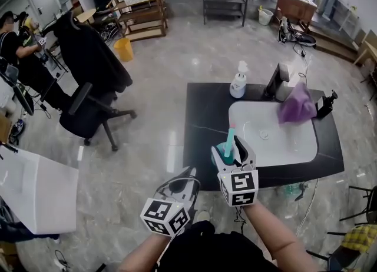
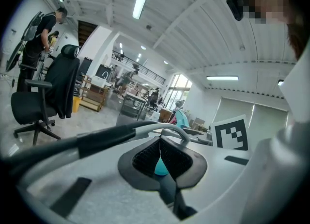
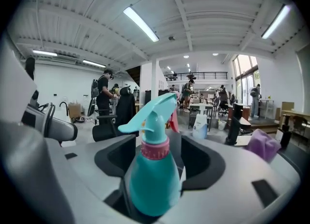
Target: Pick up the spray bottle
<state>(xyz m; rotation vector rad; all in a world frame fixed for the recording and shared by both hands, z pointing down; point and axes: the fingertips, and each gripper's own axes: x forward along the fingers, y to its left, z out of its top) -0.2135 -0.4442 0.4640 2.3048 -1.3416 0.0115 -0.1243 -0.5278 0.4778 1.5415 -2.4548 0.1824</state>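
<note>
A teal spray bottle (image 1: pixel 228 141) with a pink collar stands upright between the jaws of my right gripper (image 1: pixel 233 149), near the front left of the black table (image 1: pixel 200 123). In the right gripper view the spray bottle (image 3: pixel 152 169) fills the middle, and the right gripper (image 3: pixel 155 152) is open, with narrow dark gaps between the pads and the bottle's sides. The bottle's base is hidden. My left gripper (image 1: pixel 182 183) hangs off the table to the lower left. In its own view the left gripper (image 2: pixel 160 156) is shut with nothing held.
A white mat (image 1: pixel 277 141) covers the table's right half. A purple cloth (image 1: pixel 297 105), a white pump bottle (image 1: pixel 238 82) and a black device (image 1: pixel 275 81) sit along the far edge. A black office chair (image 1: pixel 88 112) stands on the floor at left.
</note>
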